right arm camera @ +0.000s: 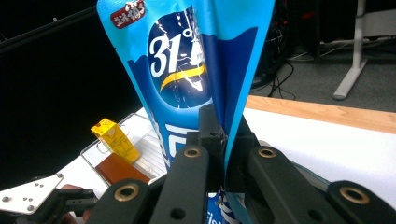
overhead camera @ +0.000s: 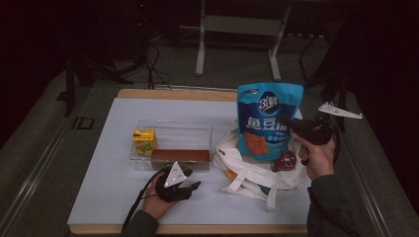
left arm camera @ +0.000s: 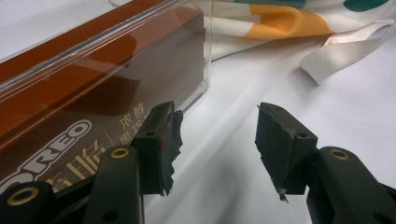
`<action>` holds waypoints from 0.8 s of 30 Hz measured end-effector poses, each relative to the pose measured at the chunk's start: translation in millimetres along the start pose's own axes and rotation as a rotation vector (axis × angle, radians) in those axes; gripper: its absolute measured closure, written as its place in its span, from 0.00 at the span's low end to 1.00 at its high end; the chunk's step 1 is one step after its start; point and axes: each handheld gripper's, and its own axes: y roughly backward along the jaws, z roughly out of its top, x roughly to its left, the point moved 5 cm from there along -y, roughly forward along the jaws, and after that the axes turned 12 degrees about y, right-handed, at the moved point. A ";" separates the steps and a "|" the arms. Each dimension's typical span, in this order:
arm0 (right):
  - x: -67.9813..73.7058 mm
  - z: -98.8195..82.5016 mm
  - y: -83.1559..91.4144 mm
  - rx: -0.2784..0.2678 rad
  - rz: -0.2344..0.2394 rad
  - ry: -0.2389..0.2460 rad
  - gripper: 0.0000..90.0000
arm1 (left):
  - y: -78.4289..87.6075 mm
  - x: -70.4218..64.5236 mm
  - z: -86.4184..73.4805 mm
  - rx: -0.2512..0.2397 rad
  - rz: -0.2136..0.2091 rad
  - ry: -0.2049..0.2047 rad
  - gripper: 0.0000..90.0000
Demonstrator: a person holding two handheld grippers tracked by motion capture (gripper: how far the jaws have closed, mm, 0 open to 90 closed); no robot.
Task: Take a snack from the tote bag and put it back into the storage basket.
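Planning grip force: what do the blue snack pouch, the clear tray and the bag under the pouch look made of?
Blue snack pouch: glossy plastic film, likely; it shines and creases where the right gripper pinches it.
Clear tray: rigid transparent plastic with glinting edges.
Bag: matte woven cloth, apparently, with soft folds and flat fabric straps.

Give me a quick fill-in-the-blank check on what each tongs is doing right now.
1. The right tongs are shut on the ____ snack pouch.
2. The pouch hangs above the ____ bag.
3. The left tongs stand ____, gripping nothing.
4. The brown box lies in the clear tray beside a ____ carton.

Missing words: blue; tote; open; yellow
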 end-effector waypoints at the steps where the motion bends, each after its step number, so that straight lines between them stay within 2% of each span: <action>1: 1.3 0.4 0.4 -0.002 -0.002 0.005 0.99 | 0.0 0.1 0.0 0.000 0.000 0.000 0.53; 8: 9.6 2.1 0.9 0.004 0.005 0.020 0.99 | 0.1 0.0 0.0 -0.001 -0.002 0.000 0.53; 24: 26.0 12.8 4.0 -0.014 0.071 0.005 0.99 | 0.0 -0.3 -0.1 0.001 0.000 -0.003 0.53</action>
